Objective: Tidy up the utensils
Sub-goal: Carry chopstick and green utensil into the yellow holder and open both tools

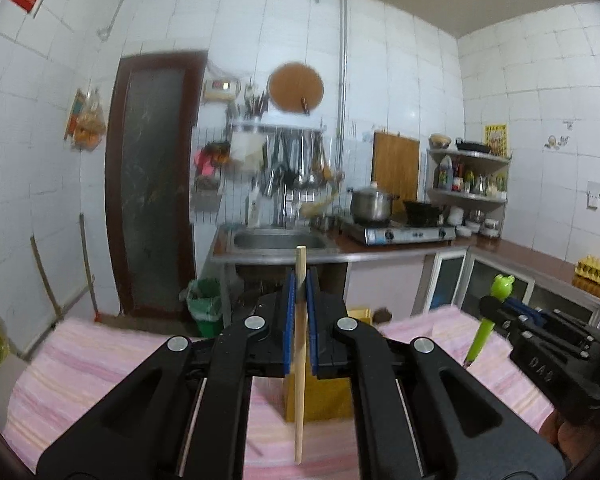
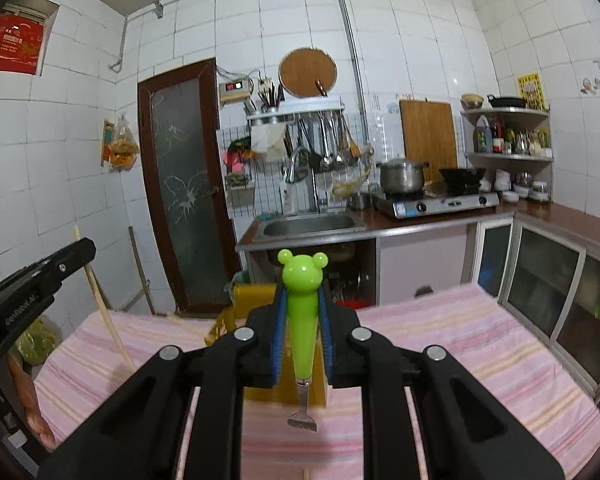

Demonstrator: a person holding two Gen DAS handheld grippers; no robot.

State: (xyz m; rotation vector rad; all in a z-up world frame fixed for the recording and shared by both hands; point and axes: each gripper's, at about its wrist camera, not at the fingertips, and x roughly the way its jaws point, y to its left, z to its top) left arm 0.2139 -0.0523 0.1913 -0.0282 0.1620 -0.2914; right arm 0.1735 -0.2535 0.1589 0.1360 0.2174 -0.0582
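Note:
My left gripper (image 1: 300,280) is shut on a pale wooden chopstick (image 1: 299,364), which stands upright between the blue pads and sticks out above and below them. My right gripper (image 2: 302,294) is shut on a green utensil with a bear-head handle (image 2: 302,320). The handle points up and the small flat metal tip (image 2: 302,421) hangs down. Both are held above a table under a pink striped cloth (image 2: 460,340). A yellow holder (image 2: 252,300) stands on the cloth behind the grippers. The right wrist view shows the left gripper (image 2: 80,252) at the left with the chopstick (image 2: 104,312).
Beyond the table runs a counter with a steel sink (image 2: 312,224) and a gas stove (image 2: 440,200) carrying a pot. Low cabinets (image 2: 548,280) line the right side. A green bin (image 1: 206,304) and a dark door (image 1: 152,184) are at the back left.

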